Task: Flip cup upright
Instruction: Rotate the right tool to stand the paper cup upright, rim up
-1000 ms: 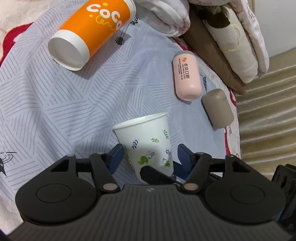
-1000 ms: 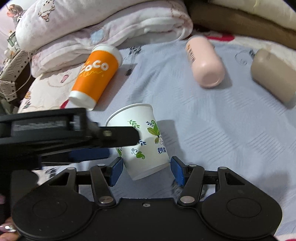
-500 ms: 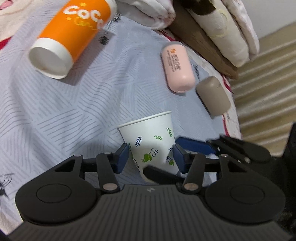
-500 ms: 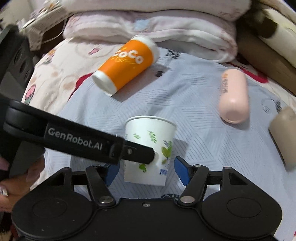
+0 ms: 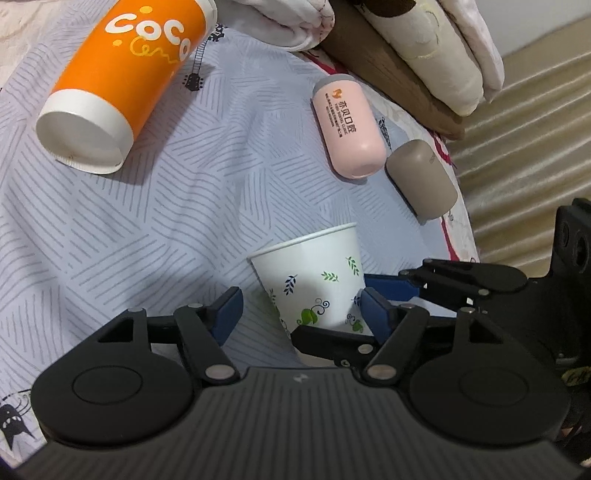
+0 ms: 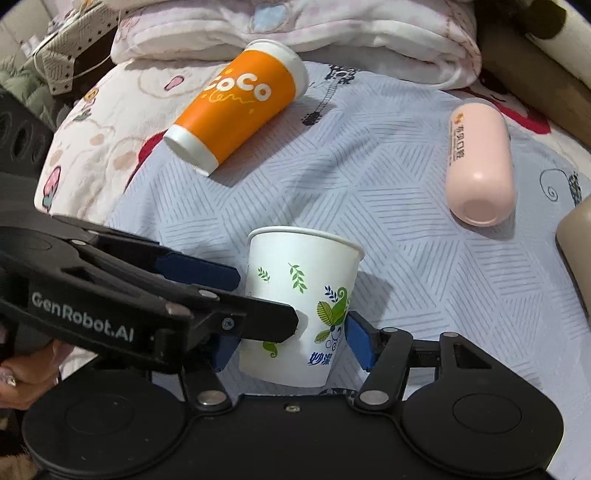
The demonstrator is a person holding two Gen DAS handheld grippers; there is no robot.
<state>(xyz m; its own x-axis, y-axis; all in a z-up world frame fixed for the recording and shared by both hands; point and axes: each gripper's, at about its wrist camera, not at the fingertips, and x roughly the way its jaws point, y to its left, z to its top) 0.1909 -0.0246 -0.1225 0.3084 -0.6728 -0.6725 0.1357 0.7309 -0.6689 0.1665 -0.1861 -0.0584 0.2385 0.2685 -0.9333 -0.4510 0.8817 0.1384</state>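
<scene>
A white paper cup with leaf prints stands mouth up on the striped grey sheet. My right gripper is shut on the white paper cup near its base, blue pads on both sides. In the left wrist view the cup leans slightly. My left gripper is open around it; its left pad stands apart from the cup, its right pad is next to the wall. The left gripper's fingers reach the cup from the left in the right wrist view.
An orange "COCO" cup lies on its side at the back left. A pink bottle and a tan bottle lie to the right. Folded quilts line the back. The bed's edge is at the right.
The cup has gone from tilted to nearly upright. The right gripper has closed onto it near the base. The left gripper has opened wider, its left pad coming off the cup.
</scene>
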